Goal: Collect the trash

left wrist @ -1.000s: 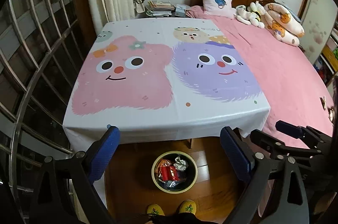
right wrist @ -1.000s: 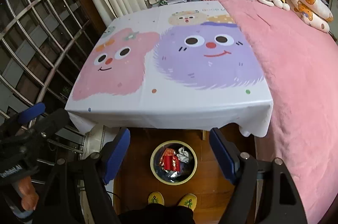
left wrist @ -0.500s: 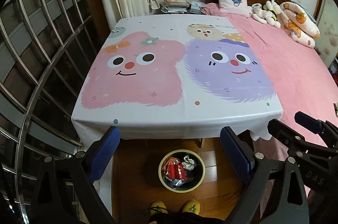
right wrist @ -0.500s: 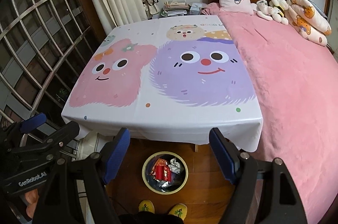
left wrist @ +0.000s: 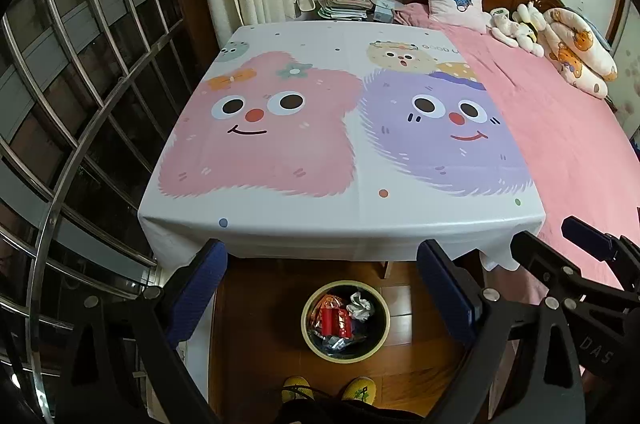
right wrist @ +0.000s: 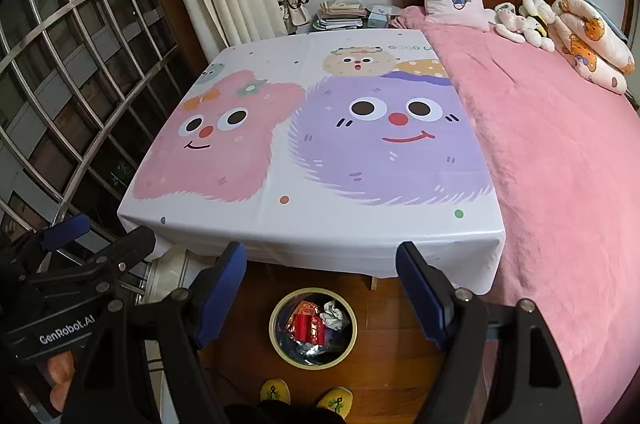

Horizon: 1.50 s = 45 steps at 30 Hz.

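Observation:
A round yellow-rimmed trash bin (left wrist: 383, 334) stands on the wooden floor below the table's near edge; it also shows in the right wrist view (right wrist: 276, 340). It holds red wrappers (left wrist: 331, 318) and a crumpled white paper (left wrist: 360, 306). My left gripper (left wrist: 320, 288) is open and empty, held high above the bin. My right gripper (right wrist: 320, 286) is open and empty, also above the bin. The cartoon tablecloth (left wrist: 320, 127) on the table has nothing lying on it.
A bed with a pink blanket (left wrist: 560, 127) adjoins the table's right side, with a pillow and plush toys at its head. A metal window grille (left wrist: 80, 103) runs along the left. Books (left wrist: 344, 5) lie behind the table. My yellow slippers (left wrist: 328, 390) are at the bottom.
Both grippers have risen and pulled back a little, so the table and the bin have shifted in view. Both stay open and empty.

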Tool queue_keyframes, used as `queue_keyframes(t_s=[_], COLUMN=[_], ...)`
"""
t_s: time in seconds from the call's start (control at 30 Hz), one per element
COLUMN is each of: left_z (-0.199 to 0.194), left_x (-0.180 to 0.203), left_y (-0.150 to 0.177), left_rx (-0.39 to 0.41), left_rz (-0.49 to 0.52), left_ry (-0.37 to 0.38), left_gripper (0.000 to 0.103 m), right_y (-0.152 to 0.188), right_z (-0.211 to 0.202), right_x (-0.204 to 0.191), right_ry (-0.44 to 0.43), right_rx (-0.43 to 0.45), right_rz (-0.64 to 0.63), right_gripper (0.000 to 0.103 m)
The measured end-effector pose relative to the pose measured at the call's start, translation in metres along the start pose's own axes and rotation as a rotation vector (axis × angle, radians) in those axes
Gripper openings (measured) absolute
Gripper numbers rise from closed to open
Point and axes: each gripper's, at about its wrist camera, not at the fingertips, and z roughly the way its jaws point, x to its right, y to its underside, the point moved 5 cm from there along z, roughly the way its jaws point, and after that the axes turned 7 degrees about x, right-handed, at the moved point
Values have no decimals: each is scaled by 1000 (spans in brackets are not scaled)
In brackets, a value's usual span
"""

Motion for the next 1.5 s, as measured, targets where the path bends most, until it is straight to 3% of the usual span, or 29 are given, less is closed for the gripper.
queue_keyframes(t_s=[1.5], left_z=[-4], left_x=[-6], left_y=[3], left_rx=[14], left_rz=[18], left_ry=[16], left_gripper=[95], right_y=[13], right_z=[-5], right_x=[-7], right_ry=[19], right_rx=[-6], right_rz=[11], right_gripper=[78])
